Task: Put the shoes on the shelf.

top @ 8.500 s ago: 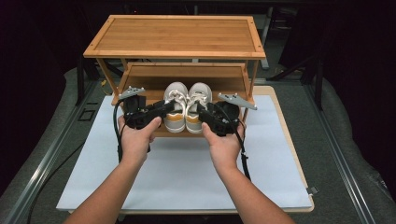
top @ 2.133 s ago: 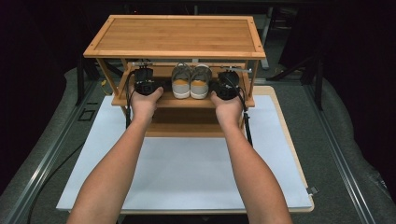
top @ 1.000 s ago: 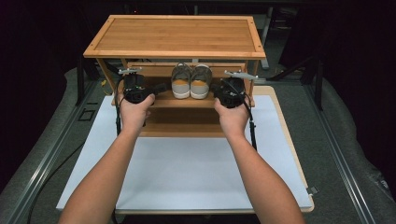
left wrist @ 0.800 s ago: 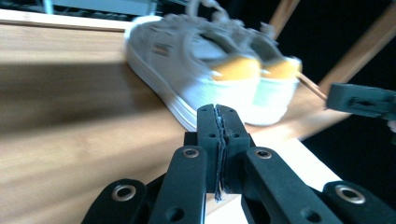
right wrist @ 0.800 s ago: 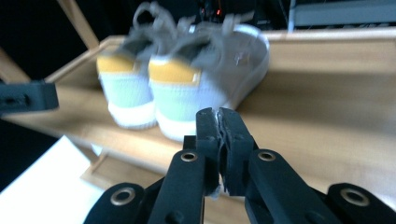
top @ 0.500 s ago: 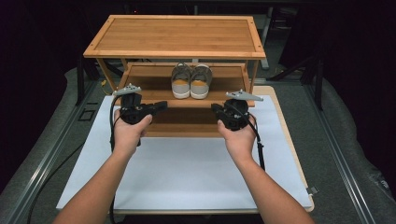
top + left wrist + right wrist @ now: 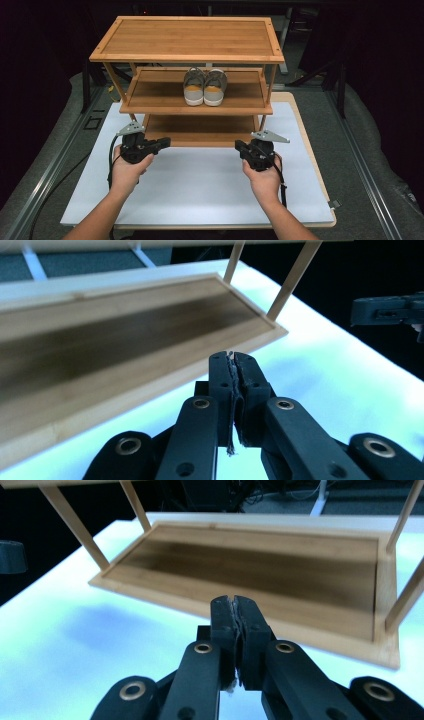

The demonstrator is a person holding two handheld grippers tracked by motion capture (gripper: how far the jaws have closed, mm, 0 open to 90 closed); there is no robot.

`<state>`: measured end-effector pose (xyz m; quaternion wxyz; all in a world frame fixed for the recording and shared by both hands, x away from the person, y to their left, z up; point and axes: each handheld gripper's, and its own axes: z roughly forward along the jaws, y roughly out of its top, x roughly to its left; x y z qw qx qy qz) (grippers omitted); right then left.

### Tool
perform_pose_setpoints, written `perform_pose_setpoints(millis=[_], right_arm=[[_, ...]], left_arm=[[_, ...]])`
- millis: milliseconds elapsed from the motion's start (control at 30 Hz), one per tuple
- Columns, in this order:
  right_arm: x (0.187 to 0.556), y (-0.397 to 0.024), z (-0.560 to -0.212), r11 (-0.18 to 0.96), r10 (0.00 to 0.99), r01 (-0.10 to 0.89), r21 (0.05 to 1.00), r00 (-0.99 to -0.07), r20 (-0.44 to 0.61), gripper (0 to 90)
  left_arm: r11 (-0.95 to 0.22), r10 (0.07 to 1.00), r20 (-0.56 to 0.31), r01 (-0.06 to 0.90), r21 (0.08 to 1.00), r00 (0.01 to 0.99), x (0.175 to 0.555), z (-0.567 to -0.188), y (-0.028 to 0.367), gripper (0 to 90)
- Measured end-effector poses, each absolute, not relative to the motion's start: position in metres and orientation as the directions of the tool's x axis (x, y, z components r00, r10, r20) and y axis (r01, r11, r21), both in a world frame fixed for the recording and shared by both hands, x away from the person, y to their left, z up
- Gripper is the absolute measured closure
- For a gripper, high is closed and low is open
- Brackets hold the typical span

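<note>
A pair of shoes sits on the wooden rack's middle shelf at 12 o'clock; 2 hand-held grippers, left gripper and right gripper, hover over the white mat.

I see a three-tier wooden rack on the white bench, with grey shoes paired on its middle shelf.

Left gripper: black body, grey three-cornered plate on top, black cable looping beside the hand. Right gripper: same build, grey plate, black cable trailing along the wrist. Forearms bare, no sleeves in frame. Gripper views: jaws are black linked bars with brass-coloured rivets at the pivots and small dark screw holes; pale frayed fibres along the seam of the pads.
</note>
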<state>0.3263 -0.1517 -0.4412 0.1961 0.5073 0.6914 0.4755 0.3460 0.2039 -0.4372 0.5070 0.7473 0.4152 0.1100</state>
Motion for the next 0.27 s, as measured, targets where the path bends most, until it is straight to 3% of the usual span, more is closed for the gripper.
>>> perform_pose_setpoints(millis=[267], right_arm=[[0.310,-0.150,-0.467,0.040,0.883,0.513,0.857,-0.420,0.210,83.5]], left_arm=[[-0.170,0.717,-0.260,0.523,0.835,0.647,0.334,-0.468,0.207,82.5]])
